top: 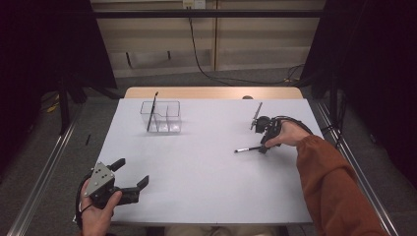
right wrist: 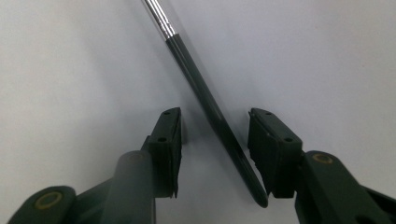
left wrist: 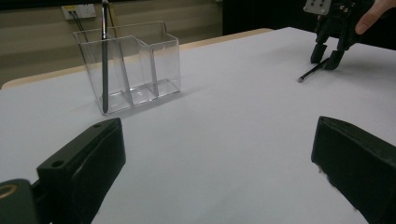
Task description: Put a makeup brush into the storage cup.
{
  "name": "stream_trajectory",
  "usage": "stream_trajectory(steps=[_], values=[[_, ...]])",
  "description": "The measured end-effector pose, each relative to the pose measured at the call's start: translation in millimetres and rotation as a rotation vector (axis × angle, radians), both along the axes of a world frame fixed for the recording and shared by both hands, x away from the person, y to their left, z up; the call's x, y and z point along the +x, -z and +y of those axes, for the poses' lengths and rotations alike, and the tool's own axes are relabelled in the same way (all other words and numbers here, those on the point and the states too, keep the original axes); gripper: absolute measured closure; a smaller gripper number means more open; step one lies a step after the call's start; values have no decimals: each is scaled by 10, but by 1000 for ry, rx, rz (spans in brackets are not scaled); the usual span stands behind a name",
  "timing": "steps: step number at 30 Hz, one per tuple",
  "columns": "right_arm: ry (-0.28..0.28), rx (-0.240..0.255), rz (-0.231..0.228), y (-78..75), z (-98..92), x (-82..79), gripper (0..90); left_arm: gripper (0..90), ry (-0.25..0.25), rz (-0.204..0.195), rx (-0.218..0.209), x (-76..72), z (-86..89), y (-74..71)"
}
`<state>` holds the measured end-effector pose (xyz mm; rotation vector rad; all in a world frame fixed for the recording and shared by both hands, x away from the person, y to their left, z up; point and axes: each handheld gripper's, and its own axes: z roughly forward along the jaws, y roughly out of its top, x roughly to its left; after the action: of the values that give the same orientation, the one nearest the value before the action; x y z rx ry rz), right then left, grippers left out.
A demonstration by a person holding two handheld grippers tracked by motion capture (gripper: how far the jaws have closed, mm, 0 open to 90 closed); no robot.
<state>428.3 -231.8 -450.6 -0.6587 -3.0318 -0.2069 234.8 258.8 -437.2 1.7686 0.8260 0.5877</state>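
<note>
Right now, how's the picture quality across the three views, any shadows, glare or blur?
High view: the white table is evenly lit and the room around it is dark. Left gripper view: the clear organizer is sharp, with small glints on its walls. Right gripper view: the pen has a bright glare on its metal end and a soft shadow beside it.

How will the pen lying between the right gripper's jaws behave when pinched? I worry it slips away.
The pen looks round and glossy, so it may roll or squirt sideways on the smooth table. It seems thin, stiff and light. It lies slanted between the right gripper jaws, so it may pivot.
</note>
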Motion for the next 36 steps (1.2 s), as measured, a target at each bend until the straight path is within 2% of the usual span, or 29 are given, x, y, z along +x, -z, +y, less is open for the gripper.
stream_trajectory(steps=[3, 7, 12, 15, 17, 21, 25, 29, 36], values=[[-10, -3, -21, 7, -5, -13, 588, 29, 2, 1, 3, -6, -7, 0], [-25, -32, -21, 3, 34, -19, 622, 29, 0, 1, 3, -8, -9, 1], [-12, -37, -1, -4, 25, 0, 776, 29, 6, 1, 11, -16, -15, 4], [-28, -44, 3, -2, 32, 13, 823, 29, 7, 2, 9, -14, -8, 7], [-38, -67, 9, -3, 59, 17, 843, 29, 6, 3, 10, -14, -8, 7], [-43, -85, 14, -6, 88, 16, 849, 29, 5, -1, 11, -25, -14, 3], [-29, -55, 11, -2, 47, 18, 850, 29, 3, 3, 10, -21, -6, 6], [-18, -62, 21, -8, 52, 18, 850, 29, -2, 6, 7, -13, -3, 4], [-8, -38, 9, -8, 22, 14, 851, 29, -3, 6, 8, -7, -3, 6]])
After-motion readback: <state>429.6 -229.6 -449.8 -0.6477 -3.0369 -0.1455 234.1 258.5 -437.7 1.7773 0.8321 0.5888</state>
